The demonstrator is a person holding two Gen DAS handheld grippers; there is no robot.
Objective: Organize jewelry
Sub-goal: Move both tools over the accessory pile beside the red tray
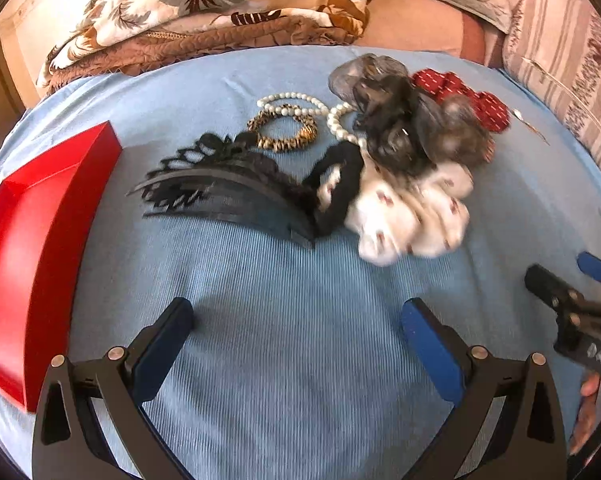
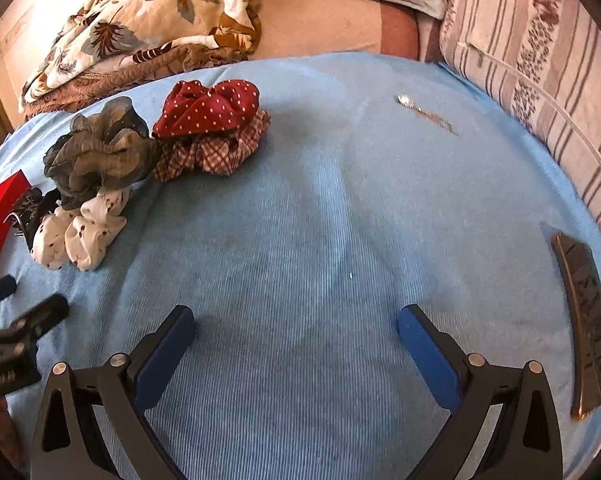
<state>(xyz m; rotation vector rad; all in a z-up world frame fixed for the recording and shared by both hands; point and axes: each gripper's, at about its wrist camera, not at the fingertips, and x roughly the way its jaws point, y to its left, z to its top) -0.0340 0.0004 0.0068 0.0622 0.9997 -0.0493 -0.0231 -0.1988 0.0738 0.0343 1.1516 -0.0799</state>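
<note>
Nothing picked yet. Your left tool (image 1: pixel 296 320) and right tool (image 2: pixel 294 320) are both spread wide, empty, over the blue bed cover (image 2: pixel 320 208). Pearl necklace (image 1: pixel 300 104) lies in the pile; red tray (image 1: pixel 40 240) sits left, apparently empty. Next: close on one piece, carry it trayward.

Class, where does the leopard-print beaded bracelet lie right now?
Left wrist view, centre: the leopard-print beaded bracelet lies on the blue cloth, touching the white pearl strand.

Blue bedspread (image 2: pixel 320 208), floral quilt (image 2: pixel 140 20) and striped pillow (image 2: pixel 540 60), sunlit.
</note>
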